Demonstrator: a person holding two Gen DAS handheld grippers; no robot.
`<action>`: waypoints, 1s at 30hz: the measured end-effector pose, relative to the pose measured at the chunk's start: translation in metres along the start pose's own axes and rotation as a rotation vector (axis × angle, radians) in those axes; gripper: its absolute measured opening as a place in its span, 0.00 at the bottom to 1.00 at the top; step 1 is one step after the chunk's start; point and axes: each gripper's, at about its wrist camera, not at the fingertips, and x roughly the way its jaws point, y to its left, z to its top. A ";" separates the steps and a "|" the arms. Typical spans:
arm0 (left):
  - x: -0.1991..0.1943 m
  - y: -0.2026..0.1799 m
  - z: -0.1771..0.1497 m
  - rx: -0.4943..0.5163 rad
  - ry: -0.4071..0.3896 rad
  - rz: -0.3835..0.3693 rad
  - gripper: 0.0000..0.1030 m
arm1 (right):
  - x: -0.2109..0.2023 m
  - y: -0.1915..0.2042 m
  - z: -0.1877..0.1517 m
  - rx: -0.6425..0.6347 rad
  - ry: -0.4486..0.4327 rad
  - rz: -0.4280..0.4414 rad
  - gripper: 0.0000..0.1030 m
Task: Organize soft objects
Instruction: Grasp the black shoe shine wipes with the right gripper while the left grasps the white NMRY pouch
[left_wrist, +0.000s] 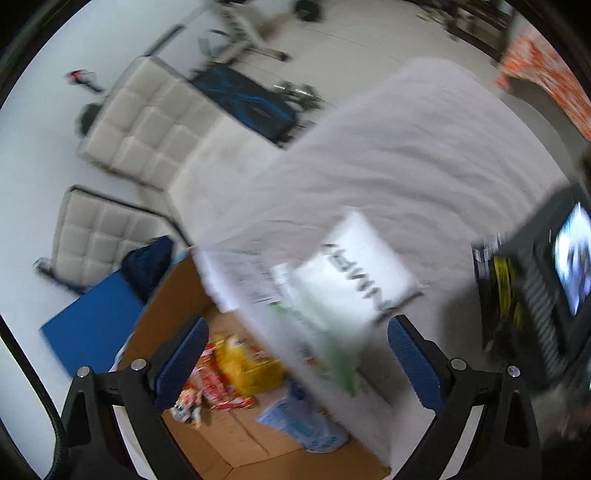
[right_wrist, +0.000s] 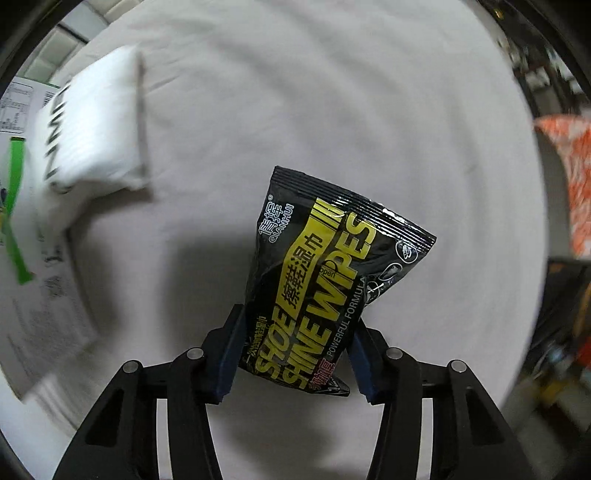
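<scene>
landmark: bed (left_wrist: 424, 155), left wrist view
cardboard box (left_wrist: 177, 280): on the floor, against the bed's near-left edge
in the box: snack packets (left_wrist: 229, 373) and a tissue pack (left_wrist: 306, 424) on its bottom
white pack (left_wrist: 362, 266): on the bed, near the box-side edge
shoe wipes pouch (right_wrist: 325, 280): over the bed, between the right gripper (right_wrist: 291, 354) pads, to the right of the white pack
tufted cushions (left_wrist: 147, 118): beyond the bed's far-left side
</scene>
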 end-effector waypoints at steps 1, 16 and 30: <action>0.005 -0.004 0.006 0.040 0.020 -0.031 0.97 | -0.001 -0.003 0.002 -0.026 0.004 -0.026 0.52; 0.115 -0.060 0.035 0.549 0.409 -0.079 0.97 | -0.001 -0.033 0.028 -0.086 0.096 0.042 0.53; 0.132 -0.065 0.030 0.312 0.359 -0.083 0.80 | 0.014 -0.144 0.060 0.039 0.060 0.150 0.55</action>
